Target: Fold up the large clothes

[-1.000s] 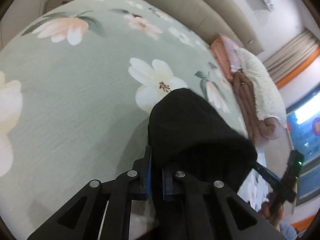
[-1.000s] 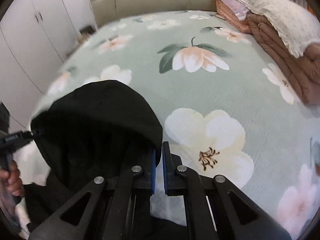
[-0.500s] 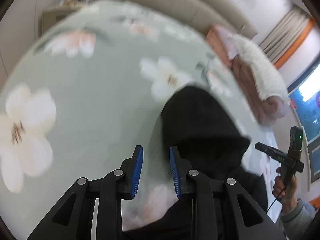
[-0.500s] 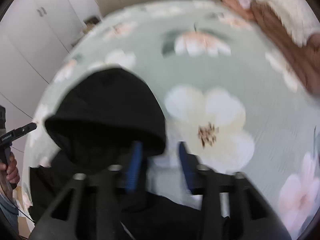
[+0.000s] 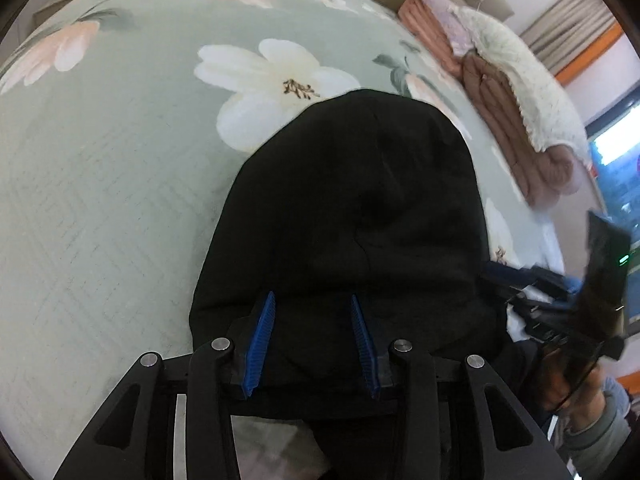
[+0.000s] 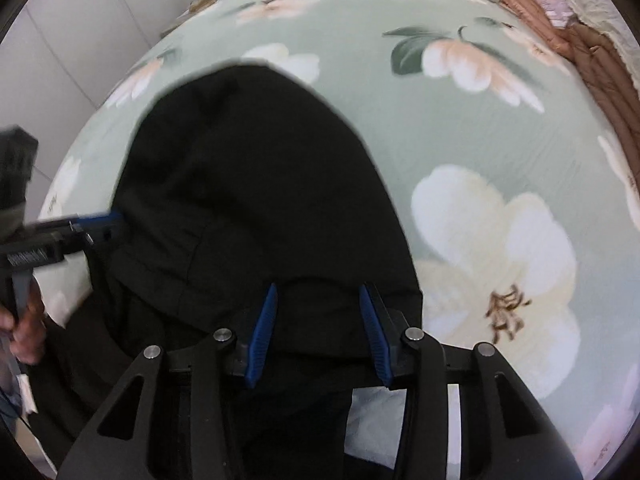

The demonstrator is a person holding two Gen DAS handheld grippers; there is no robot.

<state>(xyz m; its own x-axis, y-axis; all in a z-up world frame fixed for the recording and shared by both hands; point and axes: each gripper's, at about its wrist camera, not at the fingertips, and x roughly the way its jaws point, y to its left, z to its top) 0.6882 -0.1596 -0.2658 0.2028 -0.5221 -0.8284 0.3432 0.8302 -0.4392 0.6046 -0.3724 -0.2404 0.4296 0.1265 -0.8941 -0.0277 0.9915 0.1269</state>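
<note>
A black hooded garment point(image 5: 360, 200) lies on the bed, its hood spread flat away from me; it also shows in the right wrist view point(image 6: 248, 184). My left gripper point(image 5: 312, 300) is open, its blue pads hovering over the hood's near edge, holding nothing. My right gripper point(image 6: 318, 292) is open too, above the hood's near right edge, empty. Each view shows the other gripper at the side: the right one point(image 5: 560, 304) and the left one point(image 6: 60, 236). The garment's body below the hood is mostly hidden by the grippers.
The bed has a green sheet with big flowers point(image 5: 100, 200). Folded pink and brown quilts with a white pillow point(image 5: 512, 80) are stacked at the far right. White cupboards point(image 6: 72, 40) stand left of the bed.
Both grippers were shut on the hood's edge one second ago; they have opened, let the hood drop flat on the bed and drawn back a little.
</note>
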